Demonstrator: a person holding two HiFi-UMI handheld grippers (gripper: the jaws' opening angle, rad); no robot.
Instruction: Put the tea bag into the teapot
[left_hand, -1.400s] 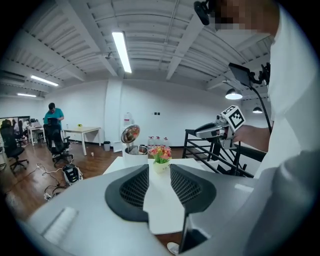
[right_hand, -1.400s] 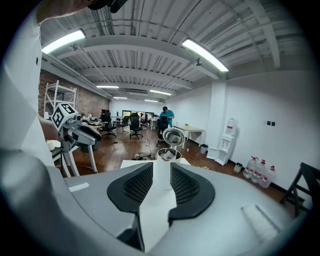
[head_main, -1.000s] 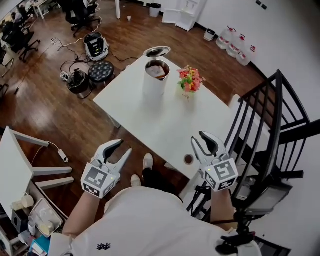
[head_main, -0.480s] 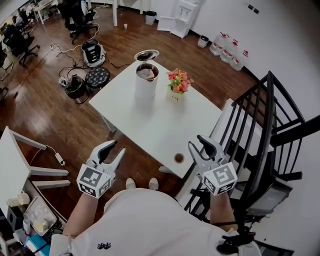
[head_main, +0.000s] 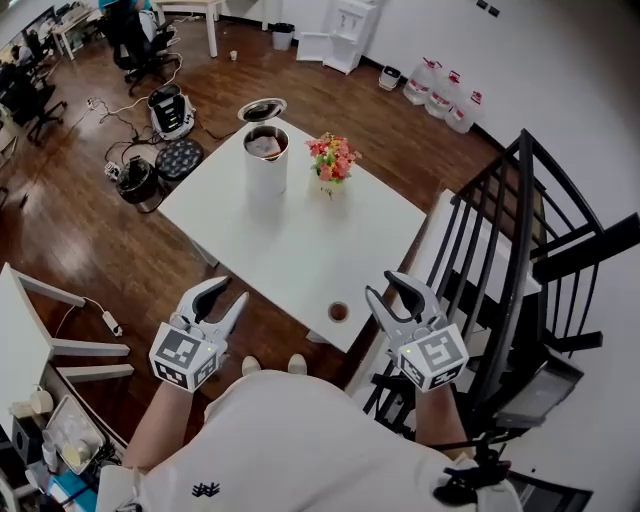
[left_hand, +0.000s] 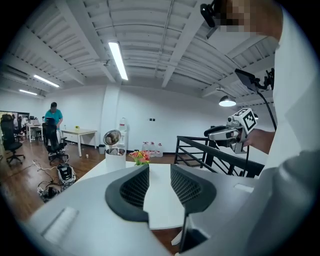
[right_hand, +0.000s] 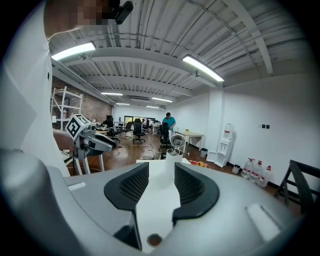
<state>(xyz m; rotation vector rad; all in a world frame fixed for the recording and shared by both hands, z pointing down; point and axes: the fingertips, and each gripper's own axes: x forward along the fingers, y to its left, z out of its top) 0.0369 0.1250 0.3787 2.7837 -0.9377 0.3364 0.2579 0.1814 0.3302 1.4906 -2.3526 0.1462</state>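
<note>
The tall white teapot (head_main: 265, 160) stands at the far end of the white table (head_main: 300, 240) with its lid (head_main: 262, 108) swung open; something pale lies inside. It also shows as the teapot (left_hand: 115, 150) and the teapot (right_hand: 173, 147) in the gripper views. I see no tea bag for certain. A small round brown-centred cup (head_main: 338, 312) sits by the table's near edge. My left gripper (head_main: 232, 291) is open and empty, off the table's near left side. My right gripper (head_main: 381, 285) is open just right of the cup; its jaws have just been opening, with nothing between them.
A vase of flowers (head_main: 333, 160) stands right of the teapot. A black stair railing (head_main: 520, 250) runs close on the right. Another white table (head_main: 25, 330) is at the left. Cables and appliances (head_main: 150, 170) lie on the wooden floor beyond.
Both grippers have drawn back from the table toward me, and the table now looks farther off. The right gripper's jaws stand wider apart than before.
</note>
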